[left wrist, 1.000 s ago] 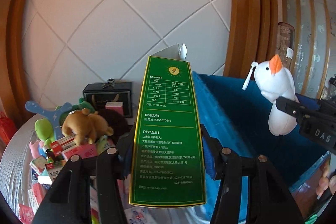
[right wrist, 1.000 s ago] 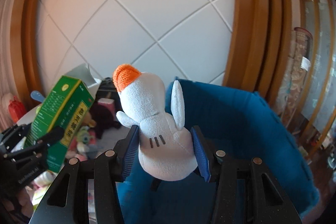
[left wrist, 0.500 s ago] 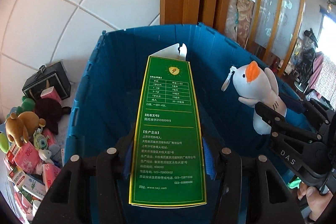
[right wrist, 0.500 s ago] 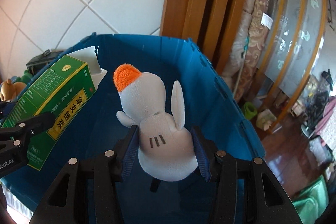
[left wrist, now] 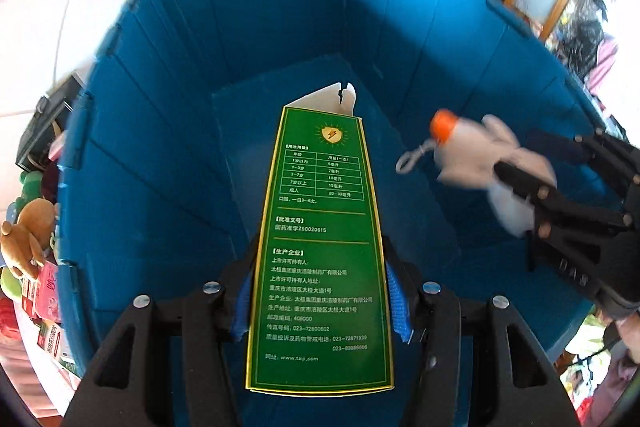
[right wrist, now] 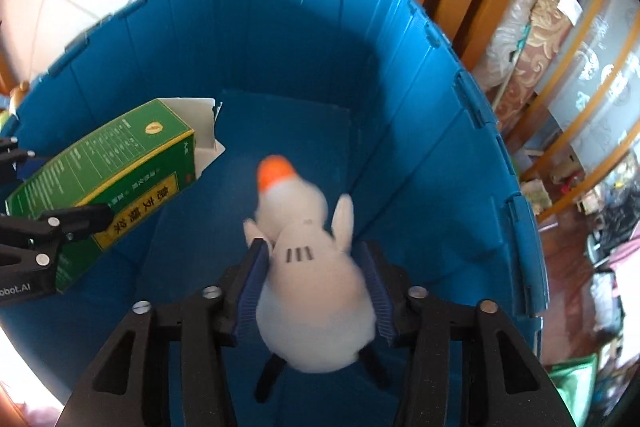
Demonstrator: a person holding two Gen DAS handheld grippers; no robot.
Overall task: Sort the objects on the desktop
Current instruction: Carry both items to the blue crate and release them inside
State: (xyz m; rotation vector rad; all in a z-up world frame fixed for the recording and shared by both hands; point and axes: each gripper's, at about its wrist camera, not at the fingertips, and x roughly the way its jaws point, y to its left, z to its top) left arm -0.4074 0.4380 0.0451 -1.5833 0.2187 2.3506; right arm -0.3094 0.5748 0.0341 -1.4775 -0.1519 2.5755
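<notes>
Both grippers were hanging over the open blue bin (left wrist: 160, 147) and tilted down into it, so I'd say this was the drop-off step of the sort.

The left gripper (left wrist: 320, 291) pinched a tall green medicine box (left wrist: 324, 247) between its blue pads, with the box's white top flap open and aimed at the bin's bare floor. The right gripper (right wrist: 316, 283) had a white plush bird (right wrist: 312, 291) with an orange beak between its pads, near the bin's right wall. Its jaws were closing, and the toy looked squeezed and a bit blurred.

Neither thing was touching the floor of the bin as far as I could tell. My guess is the next move calls for spreading the jaws so each piece falls in, then pulling back over the rim without clipping it.

Readable stuff: the box back had a dosage table and Chinese text, "Z50020615", "408000", phone numbers like "023-72800602", and "www.taiji.com". The right gripper's side said "DAS", and the left one's ended in "obot.AI".

More plush toys and small boxes sat outside the bin's left edge (left wrist: 28, 227).
</notes>
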